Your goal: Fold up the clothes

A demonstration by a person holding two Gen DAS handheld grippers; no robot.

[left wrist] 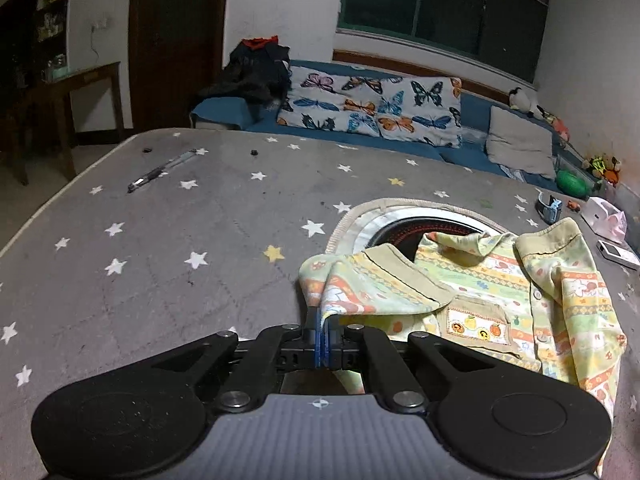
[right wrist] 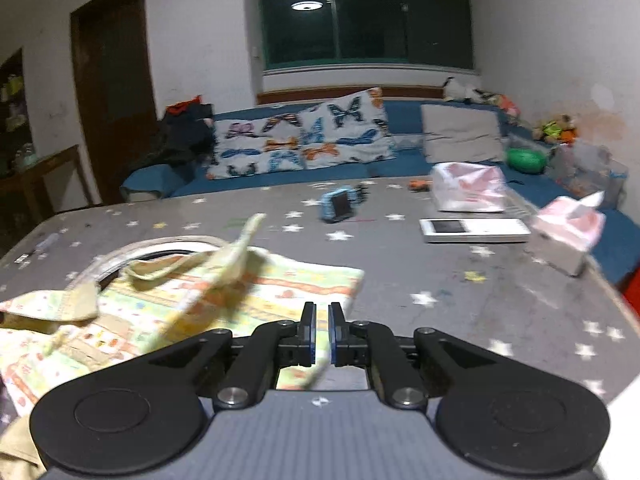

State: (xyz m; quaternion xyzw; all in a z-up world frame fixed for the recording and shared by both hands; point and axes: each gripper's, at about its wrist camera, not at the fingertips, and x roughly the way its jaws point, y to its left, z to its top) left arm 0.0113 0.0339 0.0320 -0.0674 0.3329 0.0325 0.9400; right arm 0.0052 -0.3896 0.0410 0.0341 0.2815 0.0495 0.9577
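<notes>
The grey, star-printed fabric-covered counter fills the lower half of both views. On it lies the task's thing, a small pale yellow-green child's shirt printed with orange and white bands, a beige collar and a beige chest pocket. In the left wrist view it sits at lower right, rumpled, partly over a round cream mat with a dark centre; in the right wrist view the shirt spreads across the lower left.

It looks like thin woven cotton: light, limp, neither slippery nor fragile, so it will likely sag and crease from any single grip. Hems, shoulder seams and sleeve ends seem the best holds, one grip at each end of an edge to keep it taut.

Its long axis appears to run from the collar, toward the top of the frame near the mat, down to the hem at the bottom edge. The collar points away from the cameras, pocket side up.

The left gripper, at bottom centre of its view, has its blue-padded fingers pressed together on a corner of the shirt, which rises from the pinch. The right gripper has its fingers parted by a narrow gap; a blurred strip of cloth lies just below them, seemingly not clamped.
</notes>
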